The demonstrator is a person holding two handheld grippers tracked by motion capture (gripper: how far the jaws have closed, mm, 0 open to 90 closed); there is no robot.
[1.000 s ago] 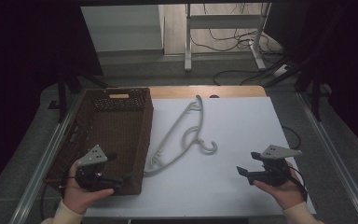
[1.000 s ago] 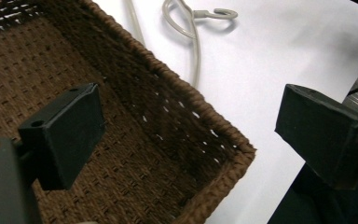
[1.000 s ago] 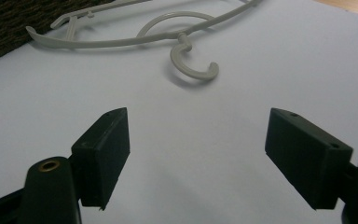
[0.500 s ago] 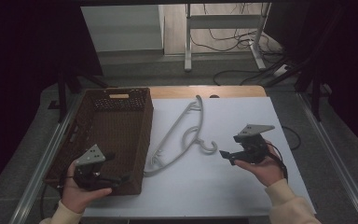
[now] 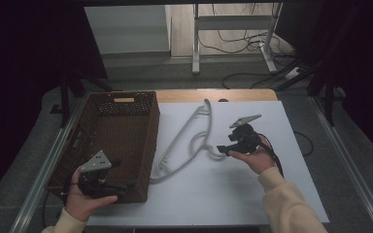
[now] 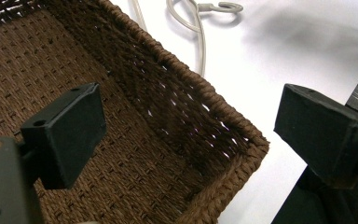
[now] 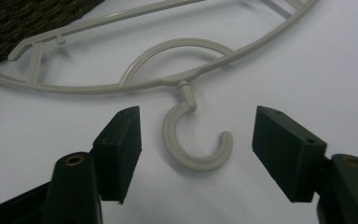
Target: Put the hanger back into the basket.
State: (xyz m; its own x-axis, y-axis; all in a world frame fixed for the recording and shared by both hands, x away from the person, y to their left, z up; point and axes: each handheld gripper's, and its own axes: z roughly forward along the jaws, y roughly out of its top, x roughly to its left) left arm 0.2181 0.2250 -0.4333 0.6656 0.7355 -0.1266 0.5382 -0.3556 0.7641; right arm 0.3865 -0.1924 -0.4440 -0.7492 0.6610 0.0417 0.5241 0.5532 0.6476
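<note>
White table (image 5: 252, 194), hanger (image 5: 184, 145) diagonal, hook toward right gripper (image 5: 222, 148)

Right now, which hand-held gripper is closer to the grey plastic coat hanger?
The right hand-held gripper: its open jaws sit either side of the grey plastic coat hanger's hook. The left hand-held gripper is at the brown woven basket's near corner.

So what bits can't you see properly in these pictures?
- Basket: high view, its near corner is hidden by the left gripper.
- Hanger: right gripper view, its far end is cut off by the top edge.
- Left gripper's right-hand black pad: left gripper view, cut off by the right edge.
</note>
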